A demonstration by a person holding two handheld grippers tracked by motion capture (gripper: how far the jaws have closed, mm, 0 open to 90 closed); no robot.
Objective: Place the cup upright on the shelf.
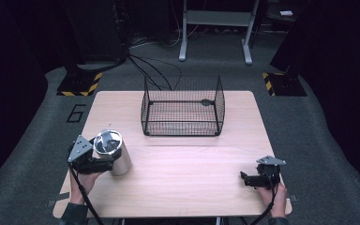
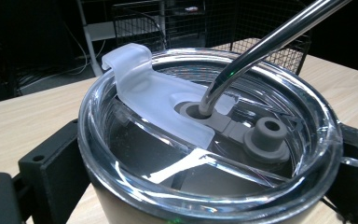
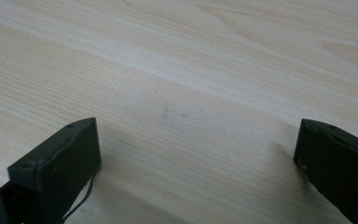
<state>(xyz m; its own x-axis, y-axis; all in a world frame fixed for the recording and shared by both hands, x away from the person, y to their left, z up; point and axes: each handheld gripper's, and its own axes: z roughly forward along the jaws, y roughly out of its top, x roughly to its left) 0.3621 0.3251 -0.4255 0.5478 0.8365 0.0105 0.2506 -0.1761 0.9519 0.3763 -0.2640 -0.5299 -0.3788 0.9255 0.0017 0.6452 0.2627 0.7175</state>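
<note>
Tumbler (image 1: pixel 115 152) clamped between left gripper (image 1: pixel 104 163) jaws; right gripper (image 1: pixel 244 178) spread wide, apart.

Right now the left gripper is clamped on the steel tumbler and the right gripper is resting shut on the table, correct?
Not quite: the right gripper is open, its jaws standing wide apart over bare table in the right gripper view. The left gripper does clamp the steel tumbler.

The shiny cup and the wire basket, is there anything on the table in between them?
No. In the high view, the stretch between the cup in the left gripper and the wire basket is bare wooden table.
</note>
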